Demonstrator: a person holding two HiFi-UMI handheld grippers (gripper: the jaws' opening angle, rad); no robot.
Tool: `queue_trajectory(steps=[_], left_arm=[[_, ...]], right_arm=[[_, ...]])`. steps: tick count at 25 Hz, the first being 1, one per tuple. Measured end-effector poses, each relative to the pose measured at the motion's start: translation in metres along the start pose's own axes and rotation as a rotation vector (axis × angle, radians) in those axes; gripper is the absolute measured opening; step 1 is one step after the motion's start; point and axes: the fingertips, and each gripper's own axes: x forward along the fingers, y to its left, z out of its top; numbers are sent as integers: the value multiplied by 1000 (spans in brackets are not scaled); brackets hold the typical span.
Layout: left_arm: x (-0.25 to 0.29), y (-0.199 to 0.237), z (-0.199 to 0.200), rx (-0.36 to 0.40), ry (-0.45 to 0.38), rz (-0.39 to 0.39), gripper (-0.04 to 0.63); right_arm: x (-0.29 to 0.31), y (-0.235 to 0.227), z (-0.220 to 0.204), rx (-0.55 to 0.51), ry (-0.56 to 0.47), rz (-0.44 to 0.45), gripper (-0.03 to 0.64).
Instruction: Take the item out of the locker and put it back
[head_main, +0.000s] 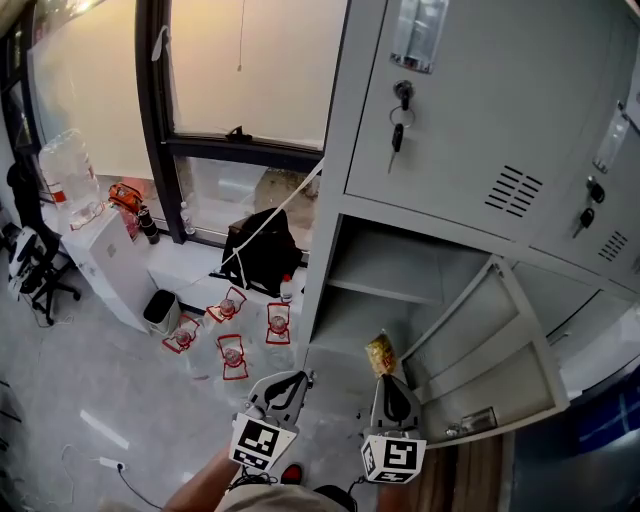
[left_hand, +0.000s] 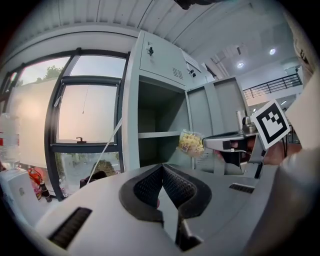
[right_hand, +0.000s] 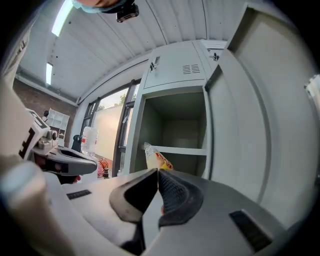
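Note:
A small yellow snack bag (head_main: 380, 355) hangs in front of the open locker compartment (head_main: 385, 270), pinched at its lower end by my right gripper (head_main: 385, 377), which is shut on it. In the right gripper view the snack bag (right_hand: 156, 156) sticks up just past the gripper (right_hand: 156, 171), with the locker's shelf (right_hand: 182, 150) behind it. My left gripper (head_main: 297, 381) hovers to the left of it, shut and holding nothing. In the left gripper view that gripper (left_hand: 162, 168) points at the locker, and the snack bag (left_hand: 191, 142) shows off to the right.
The locker door (head_main: 490, 350) swings open to the right. Keys (head_main: 398, 128) hang from the shut door above. On the floor to the left are a black bag (head_main: 262, 250), several red-framed objects (head_main: 232, 355), a small bin (head_main: 160, 310) and a white cabinet (head_main: 105, 265).

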Motion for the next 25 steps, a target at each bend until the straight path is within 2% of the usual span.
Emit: queue_trajectory(steps=[11, 25], left_arm=[[-5, -28, -3, 6, 11, -53, 20], [-5, -33, -5, 12, 12, -77, 20]], right_arm=[[-57, -1, -29, 92, 50, -26, 21], [-60, 9, -35, 110, 54, -17, 21]])
